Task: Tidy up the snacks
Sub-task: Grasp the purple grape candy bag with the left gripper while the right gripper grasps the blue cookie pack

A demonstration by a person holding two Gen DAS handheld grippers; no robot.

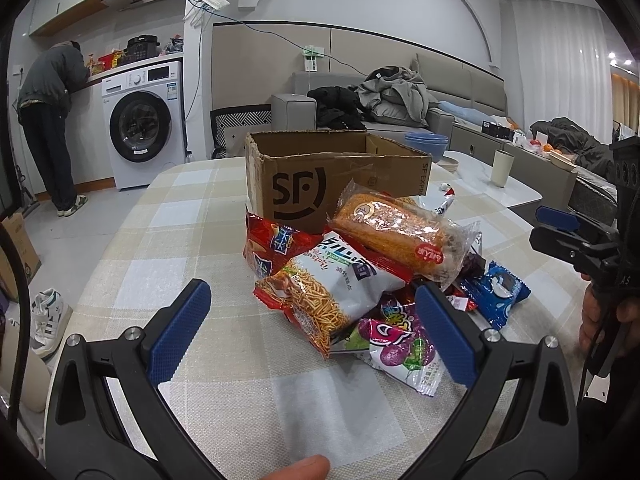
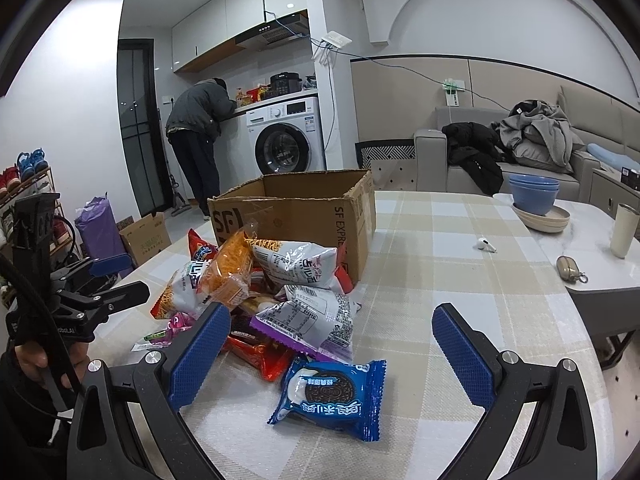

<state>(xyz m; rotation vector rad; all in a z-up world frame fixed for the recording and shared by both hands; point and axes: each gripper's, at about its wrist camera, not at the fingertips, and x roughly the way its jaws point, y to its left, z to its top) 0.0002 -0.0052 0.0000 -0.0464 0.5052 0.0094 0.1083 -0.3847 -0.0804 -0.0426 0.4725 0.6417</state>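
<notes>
Blue-padded fingers of the right gripper stand apart, empty, above the check-clothed bench; left gripper likewise spread wide. Open brown cardboard box, SF-printed, upright mid-bench. Heaped snack packets touching its front: white noodle-stick bag, clear orange-crumbed bar, blue sandwich-biscuit packet lying nearest.

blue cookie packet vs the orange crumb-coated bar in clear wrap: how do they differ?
The blue cookie packet is opaque and printed, and lies flat on the tablecloth at the pile's edge. The orange bar is in see-through wrap and rests tilted on top of the pile, near the cardboard box. The bar looks longer. Both are sealed and ungripped.
</notes>
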